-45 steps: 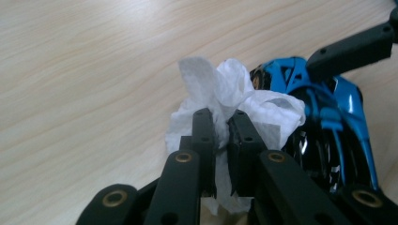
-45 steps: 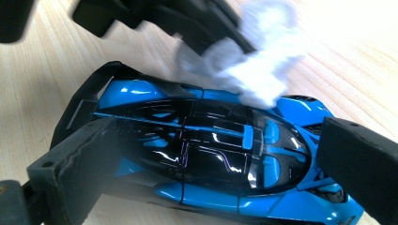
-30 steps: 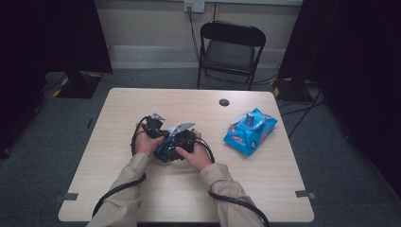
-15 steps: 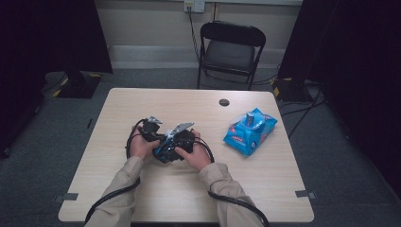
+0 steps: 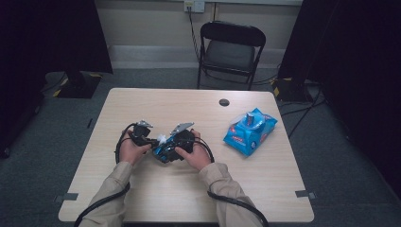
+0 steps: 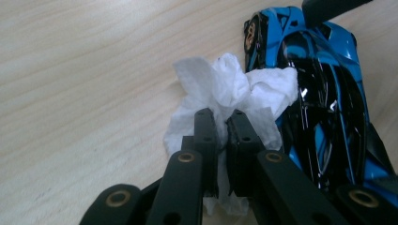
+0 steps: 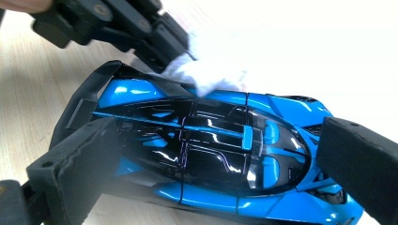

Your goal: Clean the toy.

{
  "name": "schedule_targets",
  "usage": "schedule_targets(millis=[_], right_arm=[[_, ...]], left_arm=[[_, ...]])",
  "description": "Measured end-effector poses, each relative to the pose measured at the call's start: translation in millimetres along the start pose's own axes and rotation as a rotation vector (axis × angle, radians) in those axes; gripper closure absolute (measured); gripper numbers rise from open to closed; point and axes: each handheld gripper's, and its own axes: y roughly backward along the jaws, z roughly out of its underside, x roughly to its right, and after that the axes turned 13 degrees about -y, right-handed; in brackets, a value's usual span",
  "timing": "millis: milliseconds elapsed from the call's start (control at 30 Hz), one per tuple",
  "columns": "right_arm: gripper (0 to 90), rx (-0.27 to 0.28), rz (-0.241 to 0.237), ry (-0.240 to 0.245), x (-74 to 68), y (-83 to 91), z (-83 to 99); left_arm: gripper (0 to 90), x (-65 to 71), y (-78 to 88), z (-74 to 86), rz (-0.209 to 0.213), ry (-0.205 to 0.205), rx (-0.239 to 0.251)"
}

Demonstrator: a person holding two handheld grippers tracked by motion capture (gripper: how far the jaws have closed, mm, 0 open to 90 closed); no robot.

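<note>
A glossy blue and black toy car [image 7: 211,150] lies on the wooden table [image 5: 142,104], a little left of its middle. My right gripper [image 7: 218,161] is shut on the toy car [image 5: 165,150], one pad at its tail and one at its nose. A crumpled white wipe [image 6: 225,93] is pinched in my left gripper [image 6: 224,124], which is shut on it. The wipe [image 7: 206,75] rests against the car's side [image 6: 324,93], near the rear. In the high view my left gripper [image 5: 142,135] sits just left of my right gripper [image 5: 182,139].
A blue pack of wipes [image 5: 249,131] lies on the table to the right of the hands. A small black round disc [image 5: 224,102] sits near the far edge. Beyond the table stands a black folding chair [image 5: 231,47]. Cables trail from both grippers toward the near edge.
My left gripper has shifted a little to the left and toward the person, carrying the wipe along the car's side. The right gripper and the car have stayed put.
</note>
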Motion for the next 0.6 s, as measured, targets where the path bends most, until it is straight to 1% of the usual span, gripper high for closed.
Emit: schedule_targets(millis=[67, 100, 167, 200, 333, 433, 600], right_arm=[[0.0, 0.001, -0.001, 0.000, 0.1, 0.0, 0.3], [0.0, 0.001, -0.001, 0.000, 0.1, 0.1, 0.3], [0.0, -0.001, 0.000, 0.001, -0.2, 0.0, -0.1], [0.0, -0.002, 0.001, 0.001, -0.1, 0.0, -0.1], [0.0, 0.000, 0.000, 0.001, 0.0, 0.0, 0.0], [0.0, 0.000, -0.001, 0.001, 0.1, 0.0, 0.0], [0.0, -0.001, 0.000, 0.001, 0.1, 0.0, -0.2]], left_arm=[[84.2, 0.5, 2.5, 2.4, -0.001, 0.000, -0.001], [84.2, 0.5, 4.4, 3.1, 0.008, 0.001, -0.011], [84.2, 1.1, 6.0, 5.4, 0.004, -0.002, -0.008], [84.2, 1.2, 7.6, 7.8, 0.006, 0.005, -0.004], [84.2, 1.8, 9.2, 10.3, 0.004, 0.008, 0.002], [84.2, 1.0, 12.2, 12.8, 0.010, 0.009, -0.005], [84.2, 1.4, 15.8, 18.4, 0.012, 0.016, 0.005]])
